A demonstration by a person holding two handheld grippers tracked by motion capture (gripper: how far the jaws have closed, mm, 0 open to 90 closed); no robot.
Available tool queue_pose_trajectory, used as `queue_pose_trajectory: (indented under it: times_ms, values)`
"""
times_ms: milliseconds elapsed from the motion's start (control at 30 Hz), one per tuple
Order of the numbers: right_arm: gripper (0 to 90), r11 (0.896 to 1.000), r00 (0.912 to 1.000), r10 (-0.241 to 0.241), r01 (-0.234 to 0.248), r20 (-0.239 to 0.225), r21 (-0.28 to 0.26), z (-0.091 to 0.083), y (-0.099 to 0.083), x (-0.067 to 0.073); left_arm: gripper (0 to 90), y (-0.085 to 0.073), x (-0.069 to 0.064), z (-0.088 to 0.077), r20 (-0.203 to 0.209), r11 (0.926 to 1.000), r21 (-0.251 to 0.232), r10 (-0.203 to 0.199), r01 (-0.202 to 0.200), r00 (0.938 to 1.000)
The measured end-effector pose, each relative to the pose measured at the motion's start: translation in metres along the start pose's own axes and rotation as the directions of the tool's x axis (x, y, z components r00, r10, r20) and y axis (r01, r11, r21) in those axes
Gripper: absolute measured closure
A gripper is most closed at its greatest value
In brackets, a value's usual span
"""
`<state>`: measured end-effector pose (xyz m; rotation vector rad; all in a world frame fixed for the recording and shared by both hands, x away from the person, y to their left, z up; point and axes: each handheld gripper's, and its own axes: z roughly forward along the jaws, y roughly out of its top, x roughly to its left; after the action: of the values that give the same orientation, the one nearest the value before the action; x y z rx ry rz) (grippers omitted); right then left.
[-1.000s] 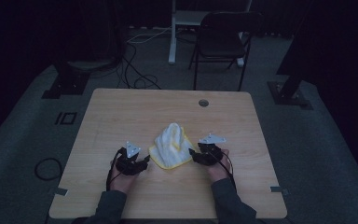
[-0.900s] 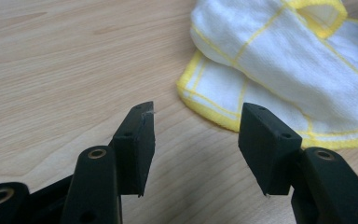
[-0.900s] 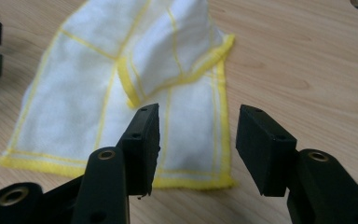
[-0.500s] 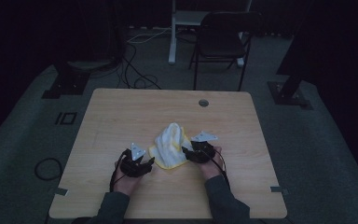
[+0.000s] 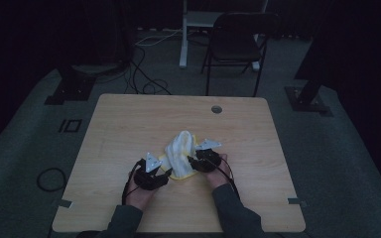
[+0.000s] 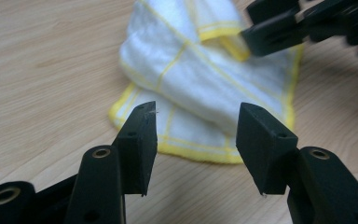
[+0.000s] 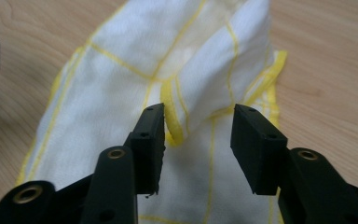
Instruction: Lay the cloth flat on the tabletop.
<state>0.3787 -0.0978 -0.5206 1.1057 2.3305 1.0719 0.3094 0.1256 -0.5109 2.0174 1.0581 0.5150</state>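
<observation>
Two grippers sit low over the near half of the wooden table, one in each of the person's hands, with a rumpled white cloth with yellow stripes and a yellow hem lying between them. On the left, the left gripper rests just off the cloth's near corner; from its own camera the jaws stand spread, with nothing between them, aimed at the yellow-edged corner of the cloth a little way ahead on the bare wood. The cloth itself is bunched up in a loose ridge in the middle. To the right, the right gripper is against the cloth's other side. Its own camera shows its jaws also parted, straddling a raised fold of the cloth, the yellow hem touching the inner face of one jaw but not pinched.
</observation>
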Motion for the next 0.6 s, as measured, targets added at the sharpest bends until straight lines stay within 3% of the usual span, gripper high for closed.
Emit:
queue_pose_trajectory:
  times_ms: [100, 267, 367, 600]
  values:
    - [61.6, 1.0, 0.9999, -0.01, 0.01, -0.01, 0.012, 0.003, -0.001, -0.001, 49.6, 0.003, -0.003, 0.001, 0.015, 1.0, -0.005, 0.0, 0.0, 0.9999]
    - [81.9, 0.999, 0.9988, -0.034, 0.035, -0.033, 0.019, 0.005, -0.003, -0.004, 50.5, 0.01, -0.015, 0.005, 0.039, 0.9994, -0.006, 0.034, -0.033, 0.9987]
    - [87.0, 0.999, 0.999, -0.039, 0.039, -0.022, 0.006, 0.002, -0.002, -0.007, 51.1, 0.014, -0.02, 0.008, 0.048, 0.9988, -0.006, 0.049, -0.048, 0.9977]
    - [87.7, 1.0, 0.9997, -0.023, 0.023, 0.007, -0.004, -0.005, 0.0, -0.018, 52.3, 0.022, -0.037, 0.023, 0.084, 0.9965, 0.009, 0.083, -0.084, 0.993]
